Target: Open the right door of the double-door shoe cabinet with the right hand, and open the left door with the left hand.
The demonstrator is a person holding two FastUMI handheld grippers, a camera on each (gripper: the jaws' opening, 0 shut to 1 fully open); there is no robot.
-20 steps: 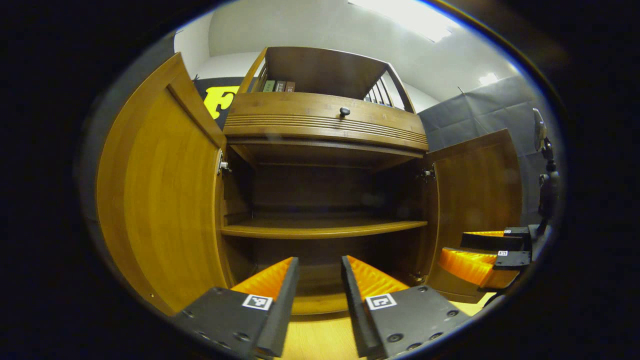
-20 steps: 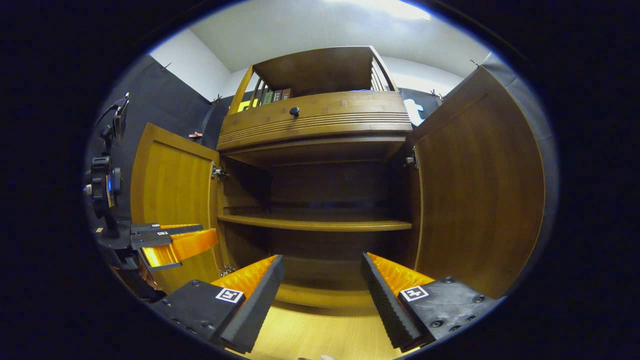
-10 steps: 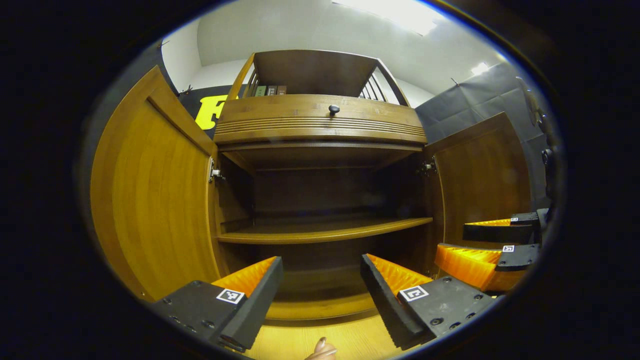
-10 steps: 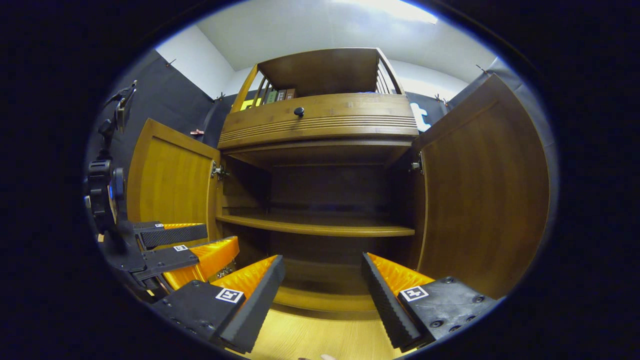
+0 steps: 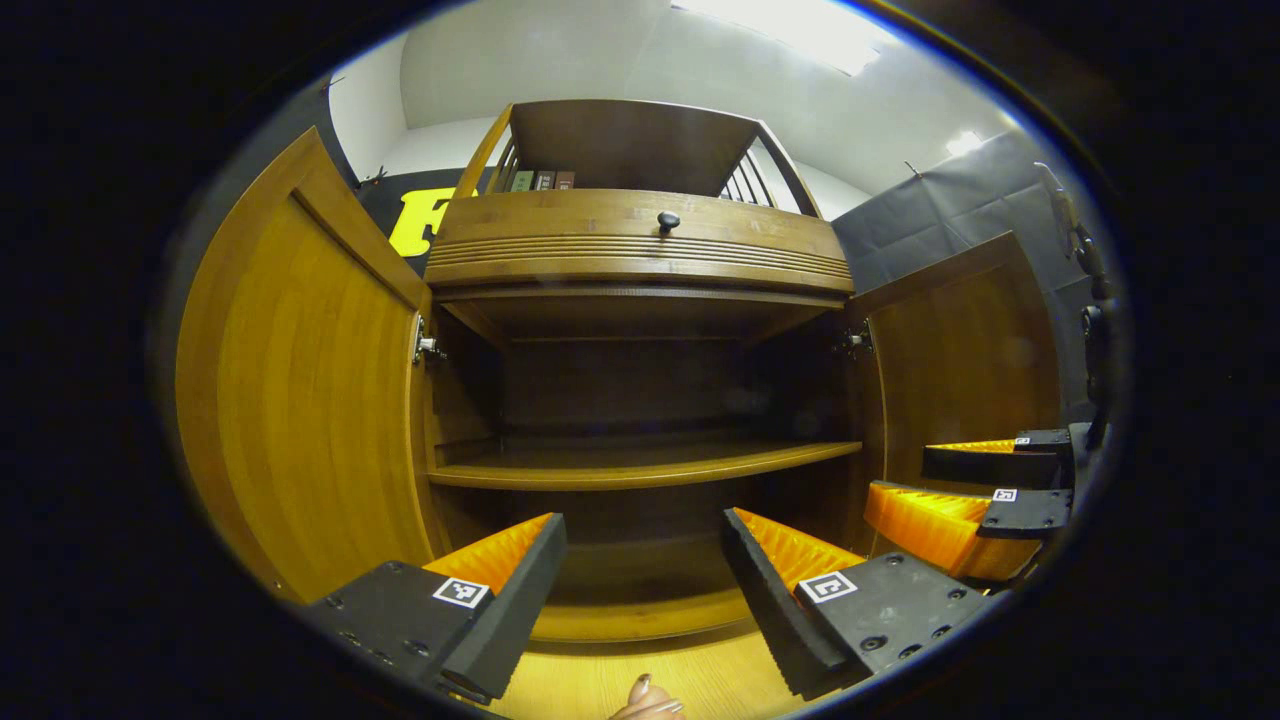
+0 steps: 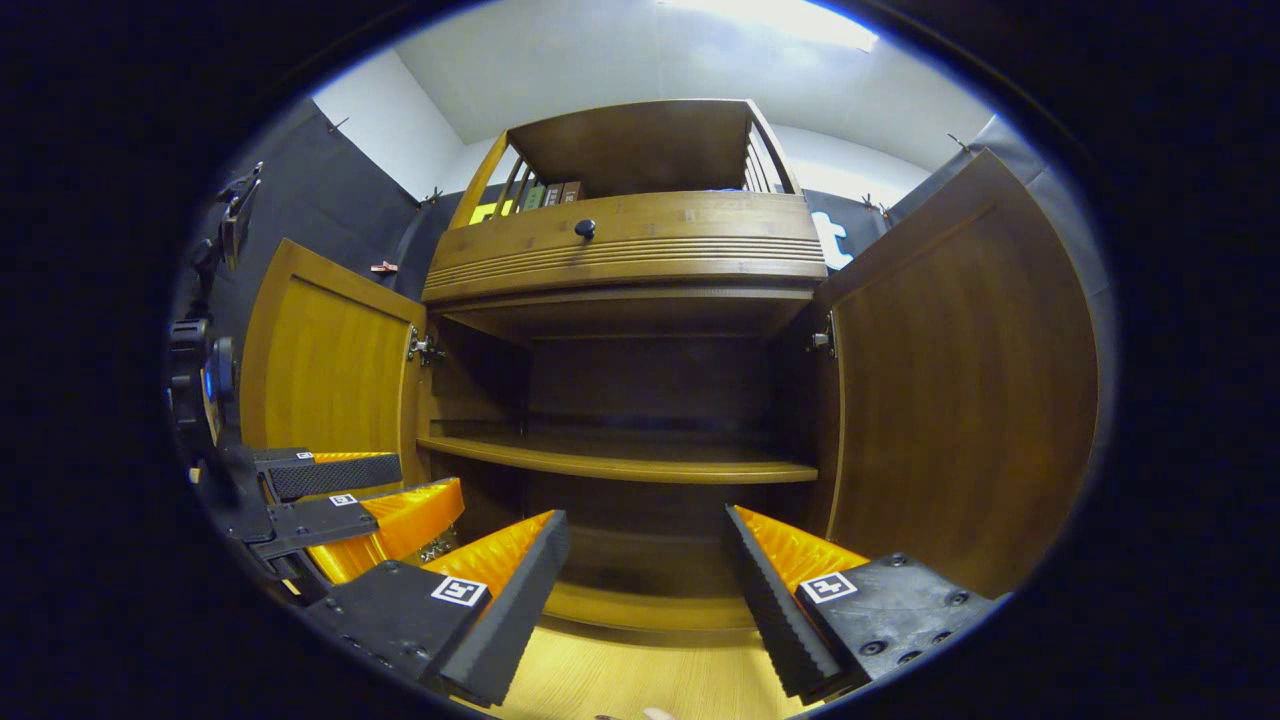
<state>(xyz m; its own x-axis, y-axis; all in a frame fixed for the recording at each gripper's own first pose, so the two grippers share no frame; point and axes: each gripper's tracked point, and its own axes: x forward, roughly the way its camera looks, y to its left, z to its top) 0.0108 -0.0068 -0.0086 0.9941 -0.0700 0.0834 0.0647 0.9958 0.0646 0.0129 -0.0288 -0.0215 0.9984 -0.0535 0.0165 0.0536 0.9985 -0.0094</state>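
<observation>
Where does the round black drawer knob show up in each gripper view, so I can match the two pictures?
Left gripper view: the knob sits upper centre, on the ribbed drawer front above the open cabinet.
Right gripper view: the knob sits upper centre, a little left of the middle, on the same drawer front.
Shared landmark: the shelf inside the cabinet, below the knob.

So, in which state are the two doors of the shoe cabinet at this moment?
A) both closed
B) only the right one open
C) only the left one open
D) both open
D: the left door and the right door are both swung outward, and the inner shelf shows between them.
</observation>
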